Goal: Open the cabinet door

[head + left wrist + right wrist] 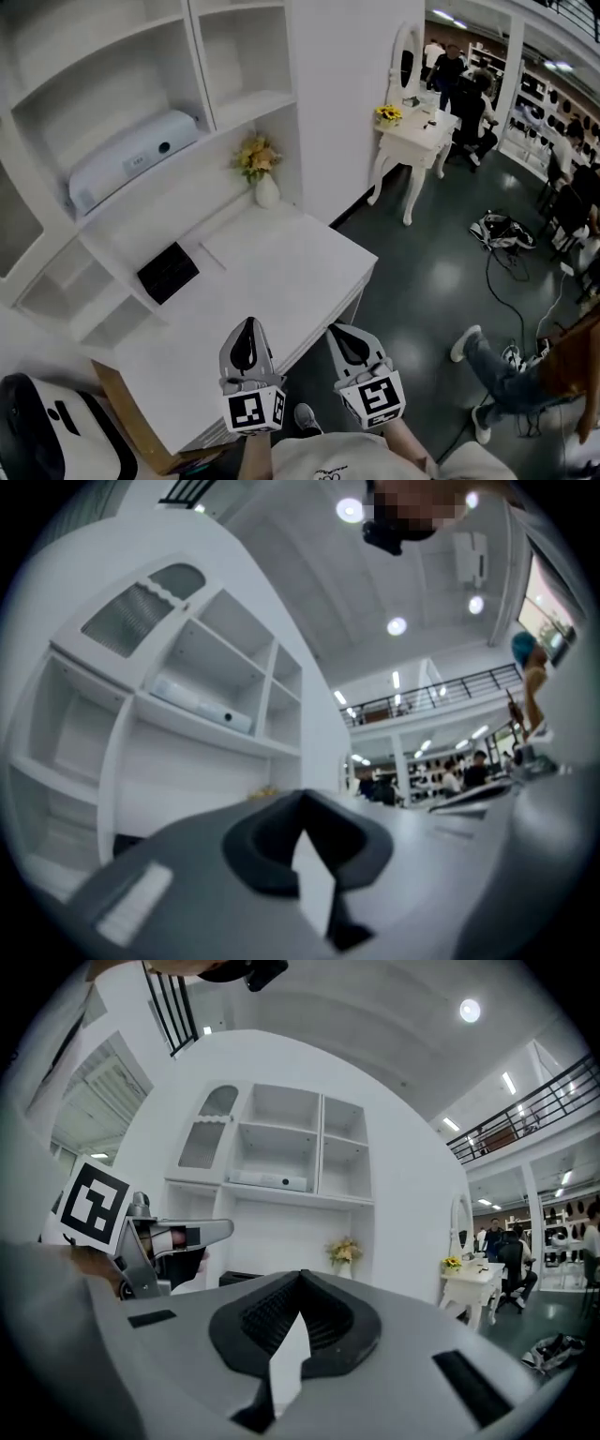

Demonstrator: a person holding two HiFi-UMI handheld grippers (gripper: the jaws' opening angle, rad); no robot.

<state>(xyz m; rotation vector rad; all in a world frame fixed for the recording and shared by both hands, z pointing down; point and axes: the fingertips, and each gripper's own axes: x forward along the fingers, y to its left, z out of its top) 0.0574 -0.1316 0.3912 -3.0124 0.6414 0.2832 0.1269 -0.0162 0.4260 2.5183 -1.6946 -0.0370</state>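
Your left gripper [302, 797] is closed, its two dark pads meeting at the tip with nothing between them, and your right gripper [300, 1279] is the same: jaws together, holding nothing. From the head view the two sit side by side, near each other but not touching, above the front edge of the white desk [281, 272] and pointing toward the wall. In the right gripper view the left one shows at the left edge with its marker cube [94, 1206]. Ahead of both stands the tall white shelf unit [321, 1143]. The cabinet door [208, 1133] is the arched panel with a ribbed pane in the unit's top-left bay, and it looks closed in its frame. It is well apart from both grippers, higher than they are and off to their left. Beside it are open bays, and on one of them lies a long white device [131, 159]. Lower down on the desk, a flat black box [167, 272] sits at the back left and a vase of yellow flowers [266, 190] stands at the back near the right end. Farther right, out on the dark floor, there is a small white dressing table [417, 136] with a mirror, and people are beyond it.
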